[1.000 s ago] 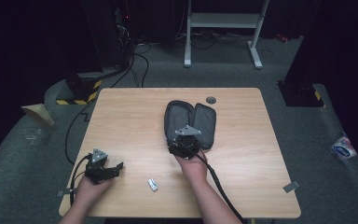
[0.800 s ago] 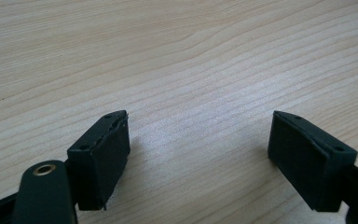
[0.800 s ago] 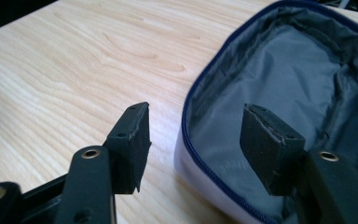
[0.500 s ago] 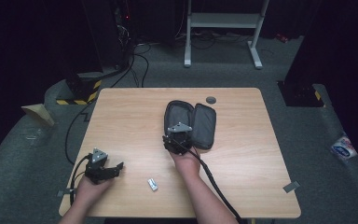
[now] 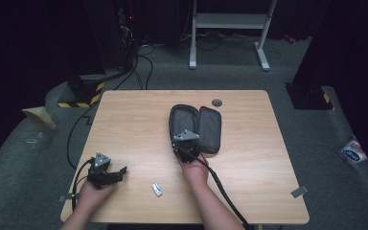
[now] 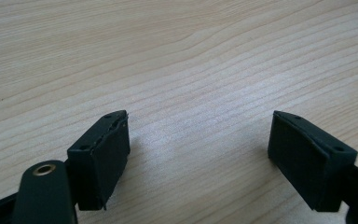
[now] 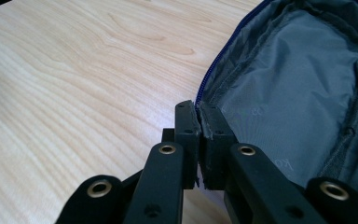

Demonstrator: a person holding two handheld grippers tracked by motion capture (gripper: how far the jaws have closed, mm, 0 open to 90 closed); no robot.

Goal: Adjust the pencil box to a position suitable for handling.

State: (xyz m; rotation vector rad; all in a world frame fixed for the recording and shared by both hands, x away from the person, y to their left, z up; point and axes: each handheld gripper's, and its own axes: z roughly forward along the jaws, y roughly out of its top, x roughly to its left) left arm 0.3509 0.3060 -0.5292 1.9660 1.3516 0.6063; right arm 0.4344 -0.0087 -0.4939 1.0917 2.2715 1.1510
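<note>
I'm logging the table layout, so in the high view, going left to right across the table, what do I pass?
Left gripper → small silver object → right gripper, shut on the edge of the open case → small dark disc, at the far edge.

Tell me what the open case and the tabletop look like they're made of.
The case looks like soft fabric: grey woven lining, probably nylon, that wrinkles, with a blue zipper along the rim; the right tool is shut on that rim. The table shows pale wood grain with a matte, smooth finish; it could be laminate rather than solid wood.
</note>
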